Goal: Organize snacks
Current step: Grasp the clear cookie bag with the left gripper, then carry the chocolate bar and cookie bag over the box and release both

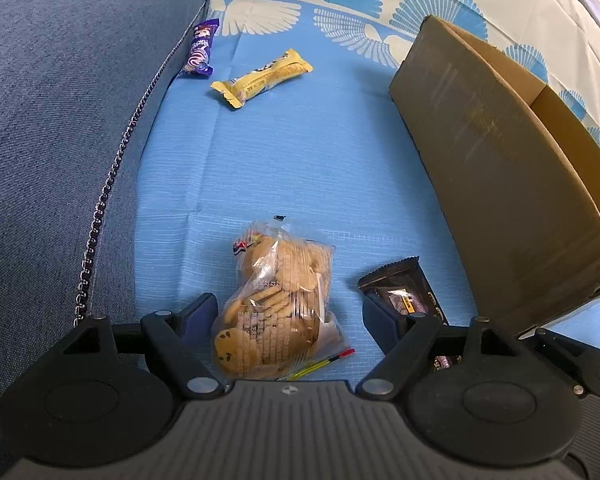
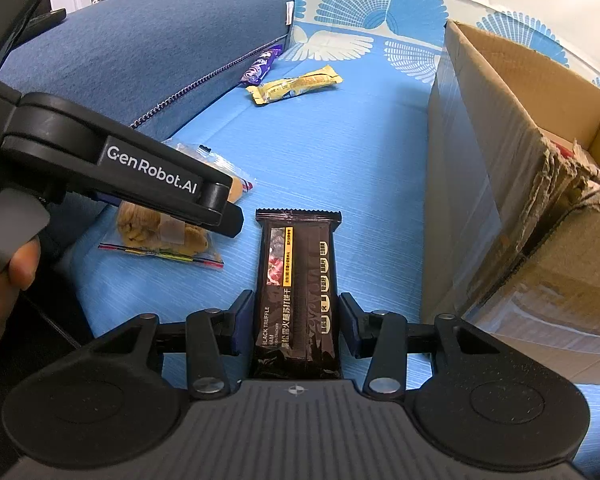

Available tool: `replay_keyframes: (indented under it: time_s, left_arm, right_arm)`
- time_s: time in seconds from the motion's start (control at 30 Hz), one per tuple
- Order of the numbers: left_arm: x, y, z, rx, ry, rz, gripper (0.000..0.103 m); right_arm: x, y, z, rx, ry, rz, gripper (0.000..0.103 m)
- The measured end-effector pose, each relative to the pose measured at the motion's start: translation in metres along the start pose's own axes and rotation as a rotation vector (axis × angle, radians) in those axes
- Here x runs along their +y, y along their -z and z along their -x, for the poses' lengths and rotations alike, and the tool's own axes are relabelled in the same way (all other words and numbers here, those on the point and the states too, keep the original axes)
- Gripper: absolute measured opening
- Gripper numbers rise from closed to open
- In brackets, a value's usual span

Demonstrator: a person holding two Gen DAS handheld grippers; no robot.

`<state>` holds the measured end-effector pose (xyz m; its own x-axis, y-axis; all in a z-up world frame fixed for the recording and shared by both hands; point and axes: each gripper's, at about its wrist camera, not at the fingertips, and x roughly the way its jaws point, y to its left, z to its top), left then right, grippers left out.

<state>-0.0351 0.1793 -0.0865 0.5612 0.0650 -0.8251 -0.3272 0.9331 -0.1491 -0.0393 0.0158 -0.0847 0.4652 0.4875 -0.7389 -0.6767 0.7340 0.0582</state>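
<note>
Clearly the light, crinkly cookie bag (image 1: 278,300) lies on the blue sheet (image 1: 300,160) between the left gripper's (image 1: 288,312) released jaws, fragile, best pinched mid-bag; right gripper (image 2: 294,320) straddles the stiff, slick black cracker pack (image 2: 296,280), grasp uncertain.

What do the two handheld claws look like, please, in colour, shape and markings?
Both are matt black plastic. The right claw and left claw have dark blue finger pads, silver pivot rivets, round side discs and a ribbed grey body. The left one carries white "GenRobot.AI" lettering.
</note>
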Motion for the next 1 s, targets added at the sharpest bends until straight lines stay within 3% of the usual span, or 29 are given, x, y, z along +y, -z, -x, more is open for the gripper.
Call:
replay_keyframes:
  time_s: [0.27, 0.7, 1.0]
  left_arm:
    - [-0.0009, 0.0008, -0.0010, 0.004, -0.003, -0.004, 0.084]
    - [-0.0024, 0.0012, -0.0024, 0.008, -0.010, -0.013, 0.083]
    - [-0.0016, 0.0020, -0.0002, -0.006, -0.013, -0.019, 0.065]
  right_arm:
    - [0.0029, 0.0007, 0.0001, -0.003, 0.005, 0.012, 0.041]
    - [0.0043, 0.0004, 0.0016, -0.017, 0.027, 0.016, 0.041]
    - [0.0040, -0.0019, 0.0073, -0.040, 0.026, 0.011, 0.041]
